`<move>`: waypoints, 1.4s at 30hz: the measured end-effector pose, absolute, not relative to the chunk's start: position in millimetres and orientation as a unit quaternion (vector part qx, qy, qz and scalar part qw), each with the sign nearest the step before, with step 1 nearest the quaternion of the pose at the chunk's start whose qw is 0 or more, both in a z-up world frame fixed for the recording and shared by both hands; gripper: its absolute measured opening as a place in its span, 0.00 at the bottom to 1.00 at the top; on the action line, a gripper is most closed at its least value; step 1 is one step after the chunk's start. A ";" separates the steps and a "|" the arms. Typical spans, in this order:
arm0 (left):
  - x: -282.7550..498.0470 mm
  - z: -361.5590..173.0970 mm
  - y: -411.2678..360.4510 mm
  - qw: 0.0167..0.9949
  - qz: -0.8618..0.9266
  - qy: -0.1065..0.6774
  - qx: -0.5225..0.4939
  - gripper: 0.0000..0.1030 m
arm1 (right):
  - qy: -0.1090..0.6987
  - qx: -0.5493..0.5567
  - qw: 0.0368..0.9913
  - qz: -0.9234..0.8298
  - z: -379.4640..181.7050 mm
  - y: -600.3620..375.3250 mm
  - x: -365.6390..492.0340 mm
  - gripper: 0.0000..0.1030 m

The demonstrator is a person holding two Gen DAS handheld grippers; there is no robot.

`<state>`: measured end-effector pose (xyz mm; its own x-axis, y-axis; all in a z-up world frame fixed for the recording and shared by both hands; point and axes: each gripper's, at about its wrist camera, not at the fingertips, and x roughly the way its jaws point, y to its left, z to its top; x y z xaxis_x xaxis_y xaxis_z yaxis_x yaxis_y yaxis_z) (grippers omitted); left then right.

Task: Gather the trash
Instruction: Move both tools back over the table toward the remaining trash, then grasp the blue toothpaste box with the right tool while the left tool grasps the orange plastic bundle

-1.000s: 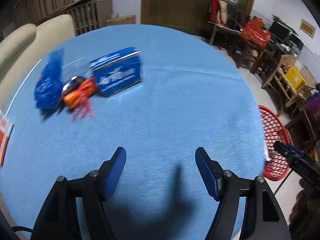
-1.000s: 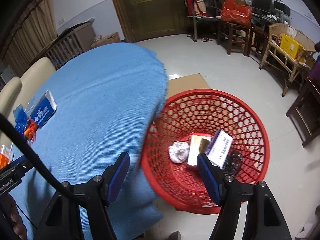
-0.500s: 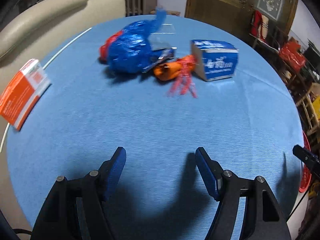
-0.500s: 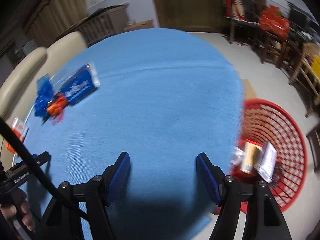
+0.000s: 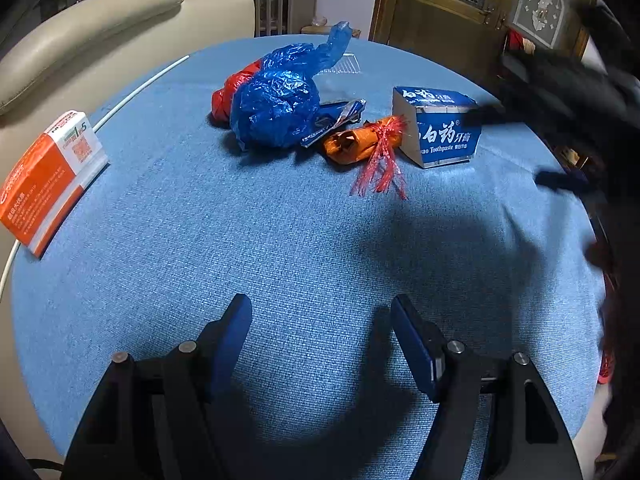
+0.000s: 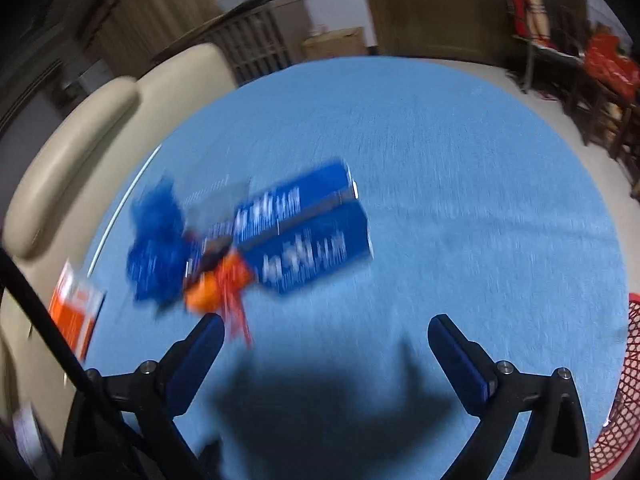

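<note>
Both tongs hang empty over the blue tablecloth point(image 5: 320, 240): the left gripper point(image 5: 322, 320) stands half-spread, and the right gripper point(image 6: 326, 332) has just been opening to full width with nothing between its jaws. Upper centre in the left view, the blue bag point(image 5: 276, 108), orange wrapper point(image 5: 360, 144) and toothpaste box point(image 5: 440, 132) cluster together, the orange box point(image 5: 48, 180) at far left. A red basket point(image 6: 618, 392) shows at the right view's lower right edge.

One blue toothpaste box point(image 5: 440, 128), one orange-and-white box point(image 5: 48, 176), one blue plastic bag point(image 5: 276, 100), one red bag point(image 5: 228, 94), one orange wrapper point(image 5: 360, 144), one red basket point(image 6: 620, 392).
</note>
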<state>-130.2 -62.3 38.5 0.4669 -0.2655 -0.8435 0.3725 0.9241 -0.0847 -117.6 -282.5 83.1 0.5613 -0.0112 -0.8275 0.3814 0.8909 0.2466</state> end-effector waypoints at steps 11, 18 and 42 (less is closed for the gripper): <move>-130.3 39.3 -54.8 0.853 -0.199 0.479 0.051 0.71 | 0.509 0.235 0.796 -0.230 66.6 -291.1 -17.7 1.00; -129.5 40.1 -49.6 0.854 -0.201 0.478 0.044 0.71 | 0.527 0.197 0.808 -0.172 49.7 -286.9 -47.5 1.00; -130.8 41.9 -53.2 0.856 -0.194 0.476 0.052 0.73 | 0.463 0.033 0.883 -0.071 43.5 -229.6 8.0 0.99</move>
